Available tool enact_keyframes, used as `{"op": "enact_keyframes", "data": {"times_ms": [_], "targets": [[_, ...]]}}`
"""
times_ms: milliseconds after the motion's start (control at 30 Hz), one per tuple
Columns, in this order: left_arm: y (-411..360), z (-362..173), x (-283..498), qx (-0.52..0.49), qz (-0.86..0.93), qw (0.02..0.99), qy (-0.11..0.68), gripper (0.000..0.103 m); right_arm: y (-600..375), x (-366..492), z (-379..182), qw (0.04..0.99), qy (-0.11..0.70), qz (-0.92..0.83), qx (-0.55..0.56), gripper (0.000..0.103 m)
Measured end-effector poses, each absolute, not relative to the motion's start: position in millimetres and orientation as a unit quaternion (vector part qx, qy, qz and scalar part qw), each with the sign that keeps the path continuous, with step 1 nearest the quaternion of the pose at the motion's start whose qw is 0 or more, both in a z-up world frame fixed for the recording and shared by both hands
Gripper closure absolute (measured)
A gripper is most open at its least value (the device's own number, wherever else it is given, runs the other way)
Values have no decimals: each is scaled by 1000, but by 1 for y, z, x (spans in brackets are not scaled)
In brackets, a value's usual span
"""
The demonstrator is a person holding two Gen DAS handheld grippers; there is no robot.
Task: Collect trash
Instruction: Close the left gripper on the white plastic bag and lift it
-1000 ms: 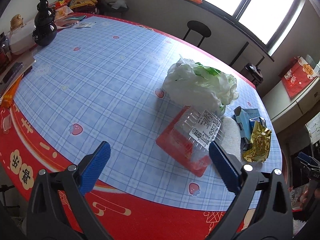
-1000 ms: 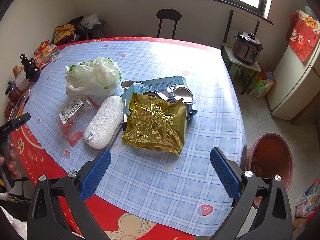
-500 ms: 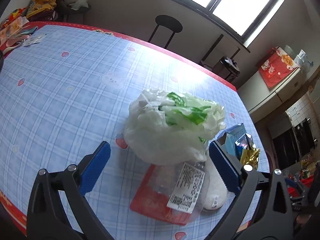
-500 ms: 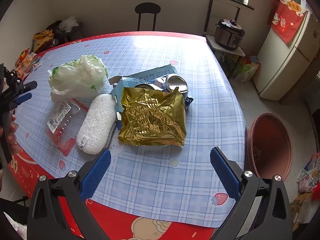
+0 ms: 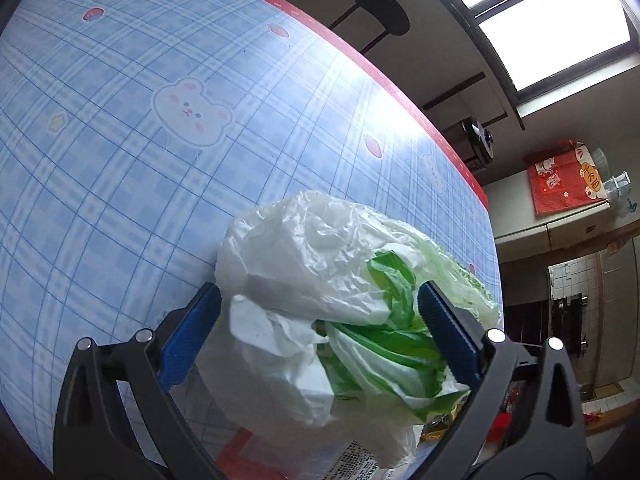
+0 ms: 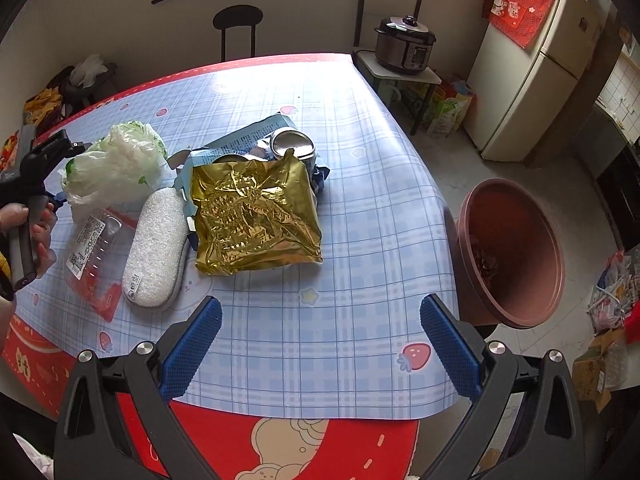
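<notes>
The left gripper [image 5: 320,322] is wide open, and the crumpled white and green plastic bag [image 5: 340,300] sits between its blue pads, not pinched. The right gripper [image 6: 320,326] is also wide open and empty above the table [image 6: 360,184]. The gold foil bag [image 6: 256,216] lies at its 11 o'clock, and the brown bin [image 6: 516,252] stands at 2 o'clock.

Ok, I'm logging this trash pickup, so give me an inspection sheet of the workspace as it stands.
Surface: table under blue plaid cloth.
Job's things: white plastic bag, gold foil pouch, clear tray, white foam pad, blue carton, tin can.
Clutter: nothing seen.
Grippers: left gripper open around the bag; right gripper open, holding nothing.
Cables: nothing seen.
Surroundings: brown bin, fridge, cooker, stool.
</notes>
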State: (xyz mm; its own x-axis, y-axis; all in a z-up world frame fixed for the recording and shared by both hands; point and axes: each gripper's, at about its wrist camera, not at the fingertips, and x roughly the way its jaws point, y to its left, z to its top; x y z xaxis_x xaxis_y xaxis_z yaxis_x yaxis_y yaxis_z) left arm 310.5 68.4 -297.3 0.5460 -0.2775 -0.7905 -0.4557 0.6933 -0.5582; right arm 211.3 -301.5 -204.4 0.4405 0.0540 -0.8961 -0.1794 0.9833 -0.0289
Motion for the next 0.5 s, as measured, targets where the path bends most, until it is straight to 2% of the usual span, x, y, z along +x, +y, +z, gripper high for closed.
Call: {"op": "enact_keyframes", "data": {"times_ms": [200,267,300,333,367,500], "targets": [[64,-304,310,-386,49,783,486,9,-301,210,-208,842,531,75,-50,5],[66,-301,308,-376,47,786,488,40,-300,213,-208,842,532,80,-43,5],[69,-299,306,-377,45,787,487,44,-299,214,-208,841,533,82,-42,5],[72,-295,303,-381,39,788,482,57,-296,215,-208,841,532,86,-43,5],[76,-291,299,-385,34,791,475,66,-293,216,-208,841,532,91,-45,5],[93,-260,275,-384,29,814,435,75,-276,219,-210,836,533,119,-54,5]]}}
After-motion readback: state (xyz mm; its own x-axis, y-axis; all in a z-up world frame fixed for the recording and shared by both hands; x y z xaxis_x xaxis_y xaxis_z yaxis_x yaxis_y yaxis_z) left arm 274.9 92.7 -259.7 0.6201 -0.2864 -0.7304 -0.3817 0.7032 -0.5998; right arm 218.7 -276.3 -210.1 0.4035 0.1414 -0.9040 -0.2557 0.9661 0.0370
